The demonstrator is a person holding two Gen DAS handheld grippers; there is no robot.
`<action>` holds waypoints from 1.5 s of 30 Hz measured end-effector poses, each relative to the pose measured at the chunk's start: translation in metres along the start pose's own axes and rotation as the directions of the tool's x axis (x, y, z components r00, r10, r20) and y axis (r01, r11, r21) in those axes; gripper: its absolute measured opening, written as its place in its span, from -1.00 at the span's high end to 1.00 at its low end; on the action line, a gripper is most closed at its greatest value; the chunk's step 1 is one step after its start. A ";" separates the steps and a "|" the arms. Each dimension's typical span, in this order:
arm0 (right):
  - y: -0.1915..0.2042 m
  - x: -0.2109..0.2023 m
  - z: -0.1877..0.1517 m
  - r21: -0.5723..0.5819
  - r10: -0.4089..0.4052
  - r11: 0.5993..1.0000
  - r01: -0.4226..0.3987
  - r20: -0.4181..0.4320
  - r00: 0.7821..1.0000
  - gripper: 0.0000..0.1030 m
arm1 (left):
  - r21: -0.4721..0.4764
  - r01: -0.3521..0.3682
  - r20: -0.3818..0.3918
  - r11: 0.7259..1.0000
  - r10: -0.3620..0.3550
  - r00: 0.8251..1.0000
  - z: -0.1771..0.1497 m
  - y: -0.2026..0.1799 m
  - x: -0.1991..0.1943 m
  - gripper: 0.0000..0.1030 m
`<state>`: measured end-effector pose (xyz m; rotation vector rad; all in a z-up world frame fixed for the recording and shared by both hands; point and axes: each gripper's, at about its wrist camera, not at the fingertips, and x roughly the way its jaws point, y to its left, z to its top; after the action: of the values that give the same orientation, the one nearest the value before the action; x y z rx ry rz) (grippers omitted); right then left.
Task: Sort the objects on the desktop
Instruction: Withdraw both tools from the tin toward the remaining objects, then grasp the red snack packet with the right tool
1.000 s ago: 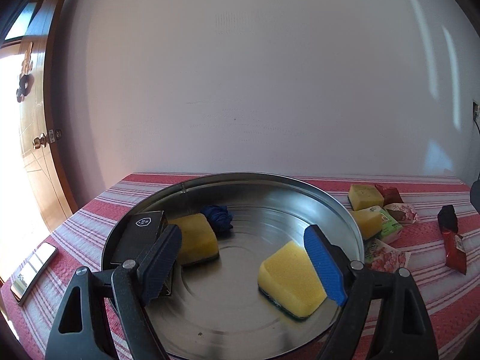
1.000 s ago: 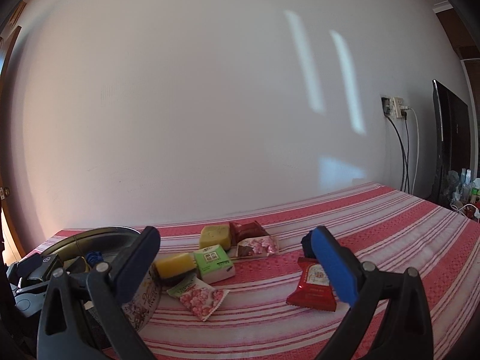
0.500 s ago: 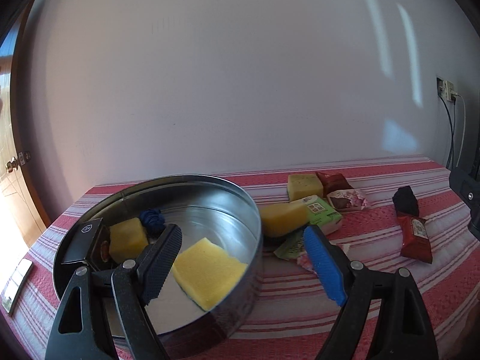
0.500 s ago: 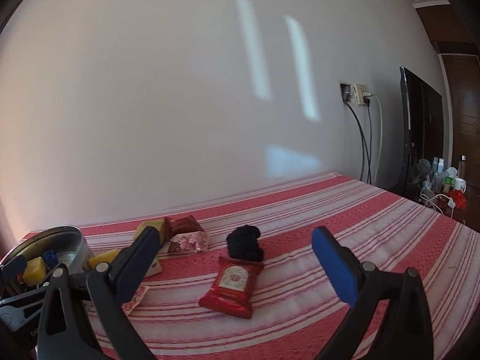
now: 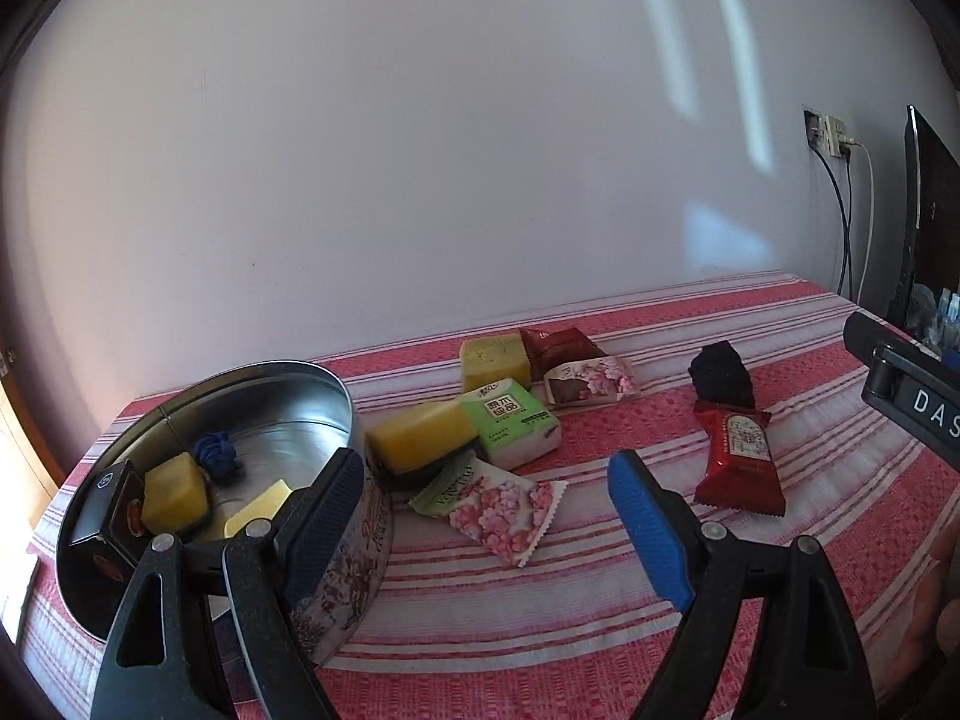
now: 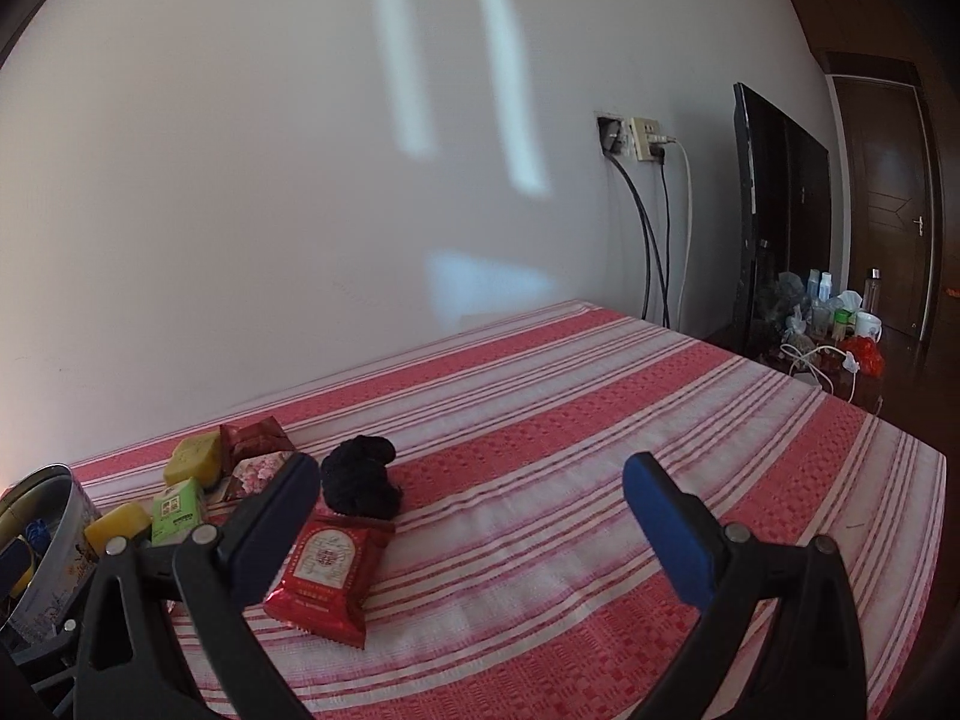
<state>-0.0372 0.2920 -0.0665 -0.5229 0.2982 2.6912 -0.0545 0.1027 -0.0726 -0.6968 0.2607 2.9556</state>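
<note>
A round metal tin [image 5: 300, 381] at the left holds two yellow sponges, a blue bundle [image 5: 215, 453] and a dark box [image 5: 114, 507]. Beside it on the striped cloth lie a yellow sponge [image 5: 420, 435], a green pack [image 5: 510, 417], a floral sachet [image 5: 498, 507], another sponge [image 5: 495, 360], two more sachets, a black bundle [image 5: 720, 369] and a red packet [image 5: 738, 456]. My left gripper [image 5: 486, 522] hovers open over the floral sachet, empty. My right gripper [image 6: 471, 516] stands open and empty, with the red packet [image 6: 330, 576] and black bundle [image 6: 360, 480] near its left finger.
The table backs onto a white wall. A socket with hanging cables [image 6: 642, 138] and a dark screen [image 6: 780, 210] stand at the right, with bottles and cups [image 6: 840, 312] on a low stand beyond the table's right edge. Bare striped cloth [image 6: 600, 420] spreads to the right.
Both views have swung to the right: the tin slid from the centre to the left edge of the left wrist view, and the loose items came under the left gripper. Both grippers stayed open.
</note>
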 end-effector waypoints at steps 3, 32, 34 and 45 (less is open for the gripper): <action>-0.002 0.001 0.000 0.001 -0.002 1.000 0.002 -0.005 1.000 -0.99 | 0.008 0.007 -0.009 1.000 -0.007 1.000 0.001 -0.005 0.002 -0.66; -0.007 0.042 -0.002 -0.010 0.132 0.990 -0.138 -0.243 0.961 -0.66 | -0.095 0.091 -0.148 0.991 -0.105 0.983 -0.003 0.007 0.025 -0.66; -0.003 0.046 -0.005 0.004 0.160 0.986 -0.166 -0.276 0.948 -0.66 | -0.109 0.092 -0.171 0.990 -0.110 0.979 -0.004 0.009 0.030 -0.66; 0.074 0.084 -0.034 -0.172 0.155 0.947 -0.271 -0.493 0.856 -0.05 | -0.123 0.067 -0.215 0.990 -0.092 0.972 -0.007 0.011 0.039 -0.66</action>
<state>-0.1290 0.2429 -0.1207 -1.3044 0.1711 2.7917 -0.0874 0.0922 -0.0943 -1.0275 0.0761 2.8346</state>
